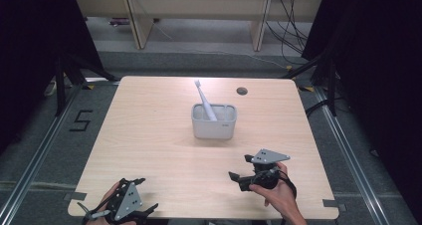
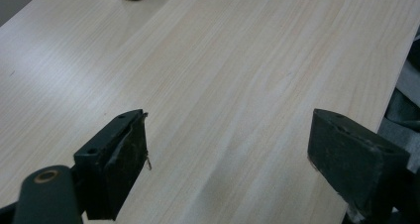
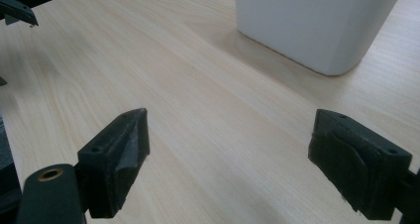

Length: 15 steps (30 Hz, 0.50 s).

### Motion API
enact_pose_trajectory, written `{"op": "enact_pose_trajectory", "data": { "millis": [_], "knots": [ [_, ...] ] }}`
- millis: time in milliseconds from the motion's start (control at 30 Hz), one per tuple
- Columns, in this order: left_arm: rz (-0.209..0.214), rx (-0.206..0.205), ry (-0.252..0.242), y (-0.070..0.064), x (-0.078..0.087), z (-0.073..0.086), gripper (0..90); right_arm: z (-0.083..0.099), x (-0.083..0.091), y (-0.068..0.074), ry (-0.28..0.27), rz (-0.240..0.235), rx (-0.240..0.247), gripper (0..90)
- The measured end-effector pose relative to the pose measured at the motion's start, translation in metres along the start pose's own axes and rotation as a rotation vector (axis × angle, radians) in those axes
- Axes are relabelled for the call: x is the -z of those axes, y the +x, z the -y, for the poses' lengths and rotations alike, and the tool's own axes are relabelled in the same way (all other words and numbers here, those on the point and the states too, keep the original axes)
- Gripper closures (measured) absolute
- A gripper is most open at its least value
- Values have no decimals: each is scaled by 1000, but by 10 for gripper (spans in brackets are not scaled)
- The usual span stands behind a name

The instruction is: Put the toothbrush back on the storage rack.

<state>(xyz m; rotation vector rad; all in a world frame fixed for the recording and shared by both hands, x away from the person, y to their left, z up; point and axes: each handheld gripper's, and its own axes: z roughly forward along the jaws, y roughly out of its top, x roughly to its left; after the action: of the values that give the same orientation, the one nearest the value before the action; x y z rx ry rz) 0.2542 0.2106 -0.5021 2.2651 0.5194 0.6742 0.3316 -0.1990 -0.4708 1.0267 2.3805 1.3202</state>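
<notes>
Near table (image 1: pixel 149 150) front edge, both claws spread

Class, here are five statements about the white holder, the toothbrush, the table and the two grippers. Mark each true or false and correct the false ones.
1. The white toothbrush stands in the white rectangular plastic holder. True.
2. The left gripper is shut. False: its jaws stand wide apart.
3. The right gripper grips the holder. False: it is open, short of it.
4. The light wooden table has a round hole. True.
5. The holder lies tipped over. False: it stands upright.
</notes>
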Motion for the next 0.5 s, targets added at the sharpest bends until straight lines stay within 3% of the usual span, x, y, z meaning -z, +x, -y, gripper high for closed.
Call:
{"op": "enact_pose_trajectory", "data": {
  "millis": [33,67,100,133,167,200,233,400,433,467,500],
  "knots": [
    [0,0,0,0,0,0,150,0,0,0,0,0,0,165],
    [5,10,-1,-1,0,0,150,1,1,-3,-14,13,32,165],
    [4,10,-1,-1,1,0,150,3,2,1,0,7,-20,165],
    [-10,9,-14,-1,-1,0,150,3,2,-2,-8,9,22,165],
    [-10,-5,0,0,0,0,150,4,3,0,-2,9,-9,165],
    [-11,-5,-2,-1,0,0,150,4,4,-3,-9,11,25,165],
    [-11,-5,-2,-1,0,0,150,5,4,-2,-13,-4,12,165],
    [2,0,2,0,0,0,150,10,9,-4,-6,-1,1,163],
    [-3,1,-3,0,0,0,150,11,11,-2,-2,13,-20,163],
    [7,1,-3,0,1,0,150,12,11,-5,-10,17,20,163],
    [6,9,-6,-1,0,-1,150,14,12,-3,-2,13,-16,163]
  ]
}}
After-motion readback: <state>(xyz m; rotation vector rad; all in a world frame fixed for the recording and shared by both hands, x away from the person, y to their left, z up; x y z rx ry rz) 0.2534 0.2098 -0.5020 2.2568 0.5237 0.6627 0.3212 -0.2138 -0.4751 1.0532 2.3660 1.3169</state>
